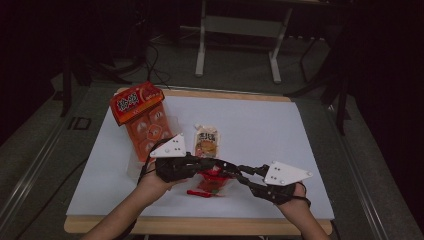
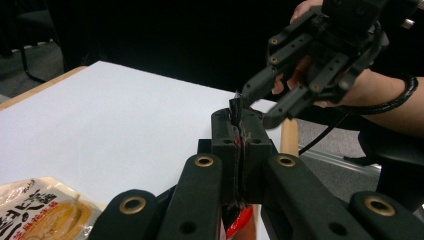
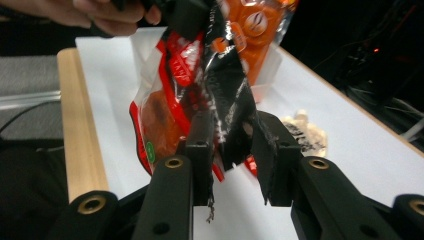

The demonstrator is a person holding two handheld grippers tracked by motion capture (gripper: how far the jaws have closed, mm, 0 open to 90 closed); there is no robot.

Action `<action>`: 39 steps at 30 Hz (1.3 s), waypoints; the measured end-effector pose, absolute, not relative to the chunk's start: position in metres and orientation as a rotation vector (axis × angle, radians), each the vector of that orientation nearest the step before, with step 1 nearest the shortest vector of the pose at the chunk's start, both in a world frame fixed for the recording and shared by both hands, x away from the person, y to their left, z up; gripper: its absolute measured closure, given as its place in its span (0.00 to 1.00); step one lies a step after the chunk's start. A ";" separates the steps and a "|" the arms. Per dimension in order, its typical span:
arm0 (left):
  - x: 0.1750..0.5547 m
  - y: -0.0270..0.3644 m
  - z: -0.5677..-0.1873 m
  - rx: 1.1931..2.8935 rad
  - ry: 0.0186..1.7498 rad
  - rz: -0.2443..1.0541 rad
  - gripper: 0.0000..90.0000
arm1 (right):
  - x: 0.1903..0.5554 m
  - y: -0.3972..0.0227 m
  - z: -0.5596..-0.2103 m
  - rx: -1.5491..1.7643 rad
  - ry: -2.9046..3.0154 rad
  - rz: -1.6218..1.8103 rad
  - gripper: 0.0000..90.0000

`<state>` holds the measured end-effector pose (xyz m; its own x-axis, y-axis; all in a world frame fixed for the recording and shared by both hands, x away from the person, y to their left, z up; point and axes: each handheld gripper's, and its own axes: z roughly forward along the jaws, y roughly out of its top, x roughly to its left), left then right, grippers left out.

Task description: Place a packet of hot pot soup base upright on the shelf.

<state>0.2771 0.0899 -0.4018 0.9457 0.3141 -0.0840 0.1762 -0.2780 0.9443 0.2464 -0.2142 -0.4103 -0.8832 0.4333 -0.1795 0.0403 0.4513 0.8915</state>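
A red snack packet [image 1: 211, 184] hangs between the two grippers over the front of the white sheet [image 1: 260, 130]. My left gripper [image 2: 243, 132] is shut on the packet's thin top edge, pinched flat between its pads. My right gripper [image 3: 235, 135] faces it from the right. Its jaws stand apart, and the packet's black, crinkled flap [image 3: 230, 90] hangs loose between them with a gap on one side. In the right gripper view the red packet [image 3: 165, 105] dangles from the left gripper [image 3: 185, 12] at the top.
An orange multipack of cups [image 1: 145, 117] lies at the sheet's left rear, and a beige food pouch [image 1: 206, 140] lies just behind the grippers. The table's wooden front edge [image 1: 200, 225] runs below the hands. A metal stand [image 1: 240, 30] is on the floor beyond the table.
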 end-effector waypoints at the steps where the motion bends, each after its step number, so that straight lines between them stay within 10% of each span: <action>1: 0.277 0.091 -0.401 1.859 0.361 0.140 0.98 | 0.247 -0.216 -0.409 0.411 2.317 1.421 0.73; 20: 0.280 0.132 -0.384 1.738 0.392 0.283 0.98 | 0.253 -0.229 -0.408 0.528 2.211 1.534 0.16; 39: 0.290 0.197 -0.393 1.656 0.416 0.411 0.98 | 0.258 -0.234 -0.414 0.530 2.224 1.518 0.12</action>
<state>0.2899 0.1966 -0.3934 0.8687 0.4945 0.0286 0.0343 -0.1176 0.9925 0.2583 -0.2345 -0.4138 -0.8505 0.5147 -0.1083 0.0866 0.3403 0.9363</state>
